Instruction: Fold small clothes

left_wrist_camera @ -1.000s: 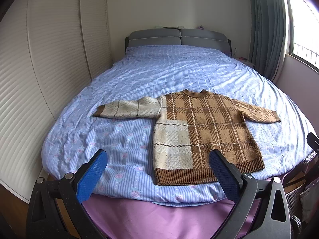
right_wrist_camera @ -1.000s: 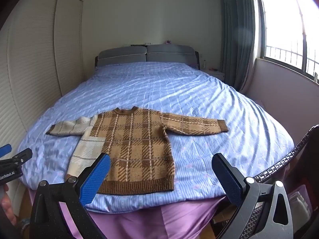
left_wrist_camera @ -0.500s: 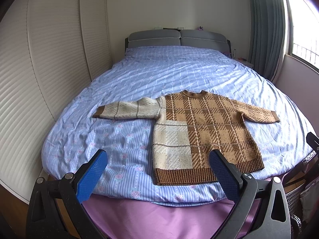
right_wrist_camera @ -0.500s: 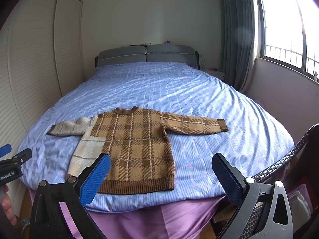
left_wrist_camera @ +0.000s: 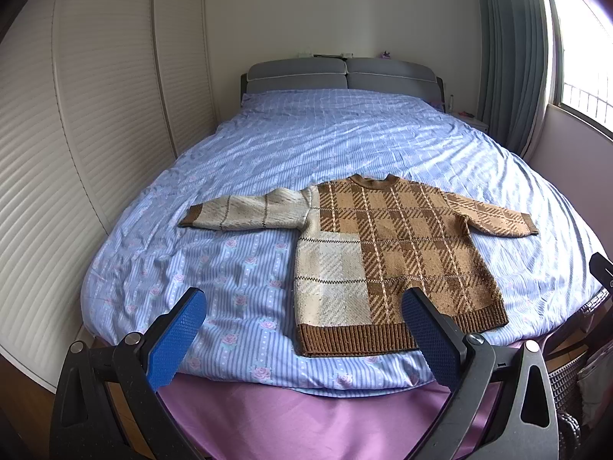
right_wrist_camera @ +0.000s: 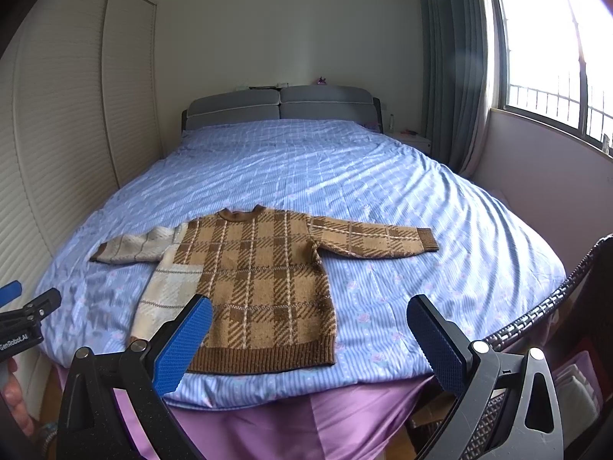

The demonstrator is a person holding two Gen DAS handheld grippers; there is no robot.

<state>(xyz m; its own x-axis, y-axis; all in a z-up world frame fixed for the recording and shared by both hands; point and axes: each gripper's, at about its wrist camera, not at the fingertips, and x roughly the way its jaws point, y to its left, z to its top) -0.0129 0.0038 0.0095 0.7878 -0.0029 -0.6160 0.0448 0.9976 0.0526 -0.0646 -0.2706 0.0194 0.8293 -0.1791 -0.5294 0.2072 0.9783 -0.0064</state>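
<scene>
Both grippers are wide apart and holding nothing: left gripper [left_wrist_camera: 302, 339] and right gripper [right_wrist_camera: 308, 343] hover off the foot of the bed [left_wrist_camera: 237, 280]. Just ahead of them the plaid sweater [left_wrist_camera: 387, 253] lies flat, sleeves spread, hem nearest. Farther back sits the grey headboard [left_wrist_camera: 341, 76].

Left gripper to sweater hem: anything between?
Only bare blue sheet between left gripper and sweater, seen in left wrist view.

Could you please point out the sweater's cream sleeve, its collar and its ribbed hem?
cream sleeve [left_wrist_camera: 245, 212], left wrist view, mid-sleeve.
collar [left_wrist_camera: 371, 180], left wrist view, front rim.
ribbed hem [right_wrist_camera: 264, 360], right wrist view, middle of band.
</scene>
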